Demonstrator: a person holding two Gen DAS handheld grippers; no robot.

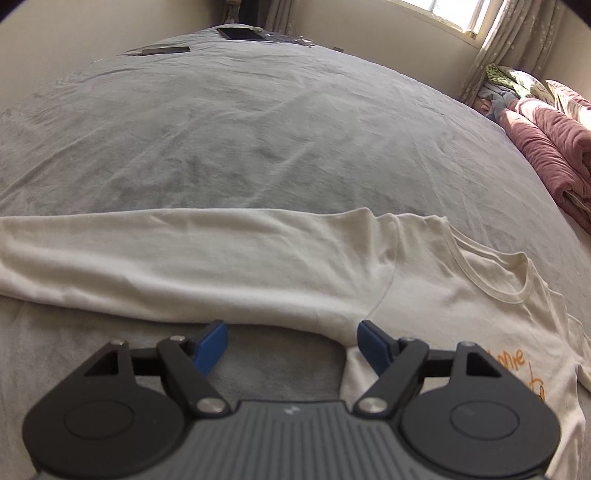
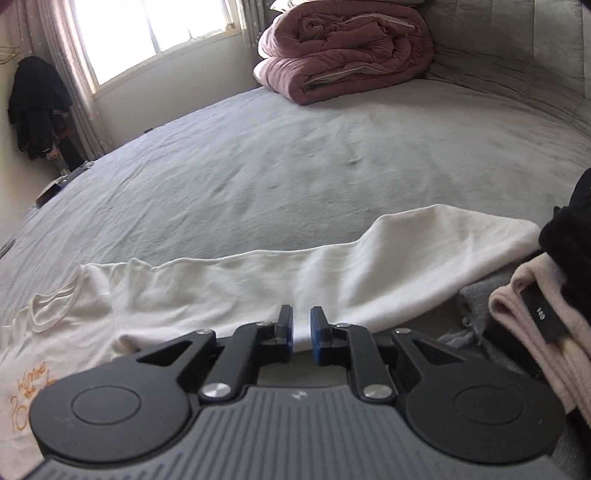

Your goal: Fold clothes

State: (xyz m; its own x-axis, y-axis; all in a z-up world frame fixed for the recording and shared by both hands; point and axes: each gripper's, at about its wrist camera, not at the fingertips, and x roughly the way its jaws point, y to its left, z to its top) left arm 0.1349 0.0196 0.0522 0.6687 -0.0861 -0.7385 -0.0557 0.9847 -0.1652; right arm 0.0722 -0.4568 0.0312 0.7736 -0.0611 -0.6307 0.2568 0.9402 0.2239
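Note:
A white long-sleeved shirt [image 1: 258, 258] lies flat on the grey bed sheet [image 1: 240, 129], its collar [image 1: 491, 273] to the right and an orange print [image 1: 517, 365] on the chest. My left gripper [image 1: 291, 343] is open, low over the sheet at the underarm, its blue pads on either side of the sleeve's near edge. In the right wrist view the other sleeve [image 2: 369, 266] stretches out to the right. My right gripper [image 2: 301, 328] is shut on that sleeve's near edge, with white cloth showing between the pads.
A folded pink quilt [image 2: 343, 48] sits at the head of the bed. A pile of beige and black clothes [image 2: 535, 325] lies just right of my right gripper. Flat dark items [image 1: 243, 33] rest on the bed's far end. The window wall lies beyond.

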